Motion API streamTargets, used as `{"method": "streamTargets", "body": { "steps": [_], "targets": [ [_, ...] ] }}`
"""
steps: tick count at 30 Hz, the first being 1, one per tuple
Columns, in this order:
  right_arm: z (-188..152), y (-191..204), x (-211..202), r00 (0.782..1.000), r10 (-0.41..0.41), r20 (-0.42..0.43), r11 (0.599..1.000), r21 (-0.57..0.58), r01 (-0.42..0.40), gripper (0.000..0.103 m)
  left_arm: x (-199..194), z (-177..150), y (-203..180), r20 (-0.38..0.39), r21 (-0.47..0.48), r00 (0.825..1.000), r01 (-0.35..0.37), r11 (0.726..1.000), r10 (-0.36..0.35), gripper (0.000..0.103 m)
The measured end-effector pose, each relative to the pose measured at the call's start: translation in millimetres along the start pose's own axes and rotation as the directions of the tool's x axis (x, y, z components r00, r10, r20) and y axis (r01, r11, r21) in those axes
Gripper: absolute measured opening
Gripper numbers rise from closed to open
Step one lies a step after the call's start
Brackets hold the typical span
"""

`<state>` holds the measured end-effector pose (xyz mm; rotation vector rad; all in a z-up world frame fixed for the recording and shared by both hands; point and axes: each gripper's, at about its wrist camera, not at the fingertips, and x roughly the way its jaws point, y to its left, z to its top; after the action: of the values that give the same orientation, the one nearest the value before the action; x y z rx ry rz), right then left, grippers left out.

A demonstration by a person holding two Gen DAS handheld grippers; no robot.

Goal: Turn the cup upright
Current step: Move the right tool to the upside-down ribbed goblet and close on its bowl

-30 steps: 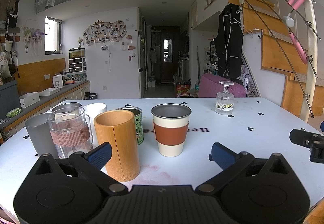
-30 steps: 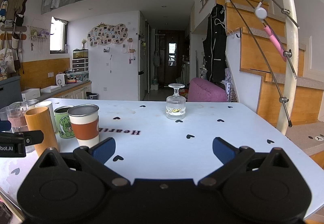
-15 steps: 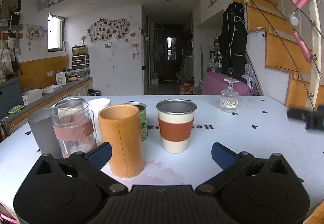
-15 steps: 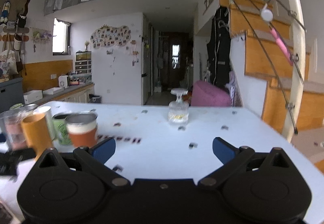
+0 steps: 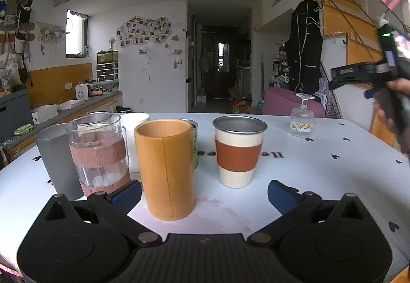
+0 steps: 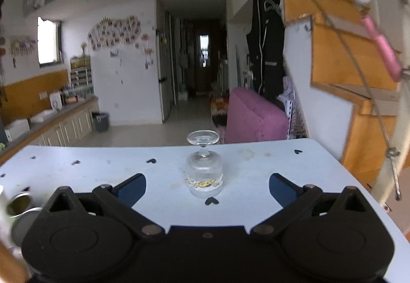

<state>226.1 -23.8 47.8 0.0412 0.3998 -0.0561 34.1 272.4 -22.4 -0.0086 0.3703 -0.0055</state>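
Note:
A small clear stemmed glass cup (image 6: 204, 172) stands upside down on the white table (image 6: 269, 180), foot up, rim on the table. It also shows far back right in the left wrist view (image 5: 301, 119). My right gripper (image 6: 207, 187) is open and empty, raised above the table, with the glass centred just beyond its fingertips. The right gripper's body and the hand holding it show at the right edge of the left wrist view (image 5: 384, 73). My left gripper (image 5: 204, 193) is open and empty, low over the table's near part.
Several upright cups stand before the left gripper: an orange cylinder (image 5: 166, 170), a cream cup with a brown sleeve (image 5: 238, 152), a glass mug (image 5: 98, 155), a grey tumbler (image 5: 55, 155), a white cup and a green can behind. The table's right edge (image 6: 340, 167) lies near the stairs.
My right gripper has risen and moved forward toward the upside-down glass, which now looks larger and centred. The left gripper has lifted slightly; the cups hold their places.

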Motion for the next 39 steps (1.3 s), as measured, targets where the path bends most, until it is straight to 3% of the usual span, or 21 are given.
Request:
{"method": "streamTargets", "body": {
  "steps": [10,16,21,23,31,39],
  "targets": [
    [18,16,130,0.994,-0.055,-0.097,0.998,-0.006,0.055,0.103,19,2,17,-0.007,-0.027,1.000,-0.002,1.000,0.001,0.103],
    [9,31,186,0.986,-0.083,-0.147,0.996,-0.053,0.076,0.102,34,5,25,-0.030,-0.047,1.000,-0.009,0.999,0.007,0.103],
    [1,26,218,0.976,-0.118,-0.183,0.993,-0.016,0.117,0.088,43,5,27,-0.054,-0.043,0.998,-0.012,0.999,0.010,0.103],
    [-1,21,222,0.980,-0.090,-0.175,0.995,0.019,0.095,0.074,43,6,28,-0.052,-0.042,0.999,-0.013,0.999,0.011,0.103],
    [-10,19,195,0.979,-0.038,-0.201,0.999,0.012,0.041,0.073,41,3,27,-0.062,-0.066,0.998,0.016,0.998,-0.020,0.103],
    [-45,25,104,0.971,0.030,-0.238,0.999,-0.015,-0.034,0.073,29,-5,28,-0.064,-0.106,0.996,0.053,0.993,-0.060,0.103]
  ]
}}
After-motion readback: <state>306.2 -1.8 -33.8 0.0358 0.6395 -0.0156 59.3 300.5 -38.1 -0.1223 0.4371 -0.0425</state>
